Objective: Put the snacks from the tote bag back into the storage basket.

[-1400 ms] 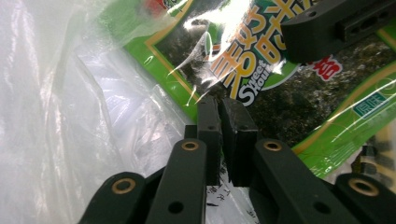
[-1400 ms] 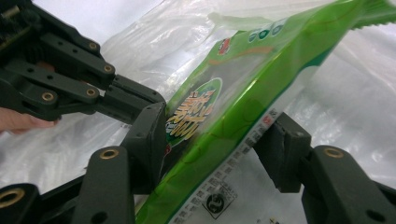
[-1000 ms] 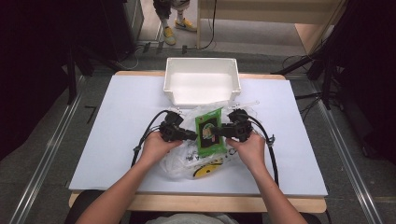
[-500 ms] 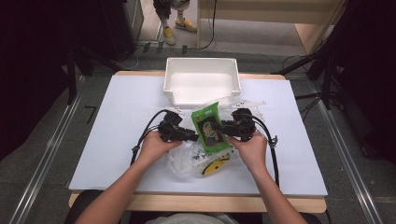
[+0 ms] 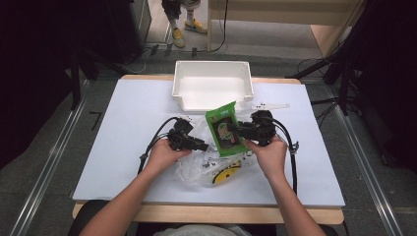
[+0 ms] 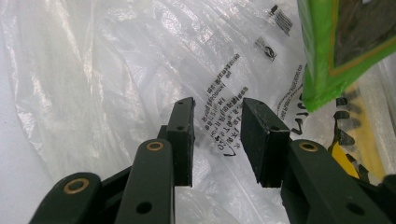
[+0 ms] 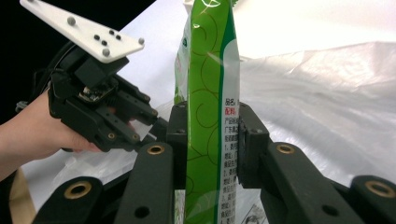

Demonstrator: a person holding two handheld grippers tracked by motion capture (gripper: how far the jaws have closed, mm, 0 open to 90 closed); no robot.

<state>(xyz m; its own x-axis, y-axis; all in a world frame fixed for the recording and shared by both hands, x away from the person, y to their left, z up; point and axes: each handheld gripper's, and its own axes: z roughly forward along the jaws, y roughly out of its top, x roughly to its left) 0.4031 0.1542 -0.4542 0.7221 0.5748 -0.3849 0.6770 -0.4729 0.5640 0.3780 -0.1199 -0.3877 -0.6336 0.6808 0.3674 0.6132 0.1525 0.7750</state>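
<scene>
The right gripper (image 7: 212, 140) is clamped on the green packet (image 5: 224, 129), lifted clear above the plastic bag (image 5: 209, 164), the left gripper (image 6: 217, 135) has just spread its jaws apart over the bag, and carrying the packet to the white bin (image 5: 212, 91) behind the bag looks like what remains.

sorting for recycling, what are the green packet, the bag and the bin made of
Green packet: glossy printed plastic film, going by its sheen and flat seam.
Bag: thin clear plastic, crinkled and see-through, with printing.
Bin: looks like rigid white moulded plastic, matte, with smooth walls.
</scene>
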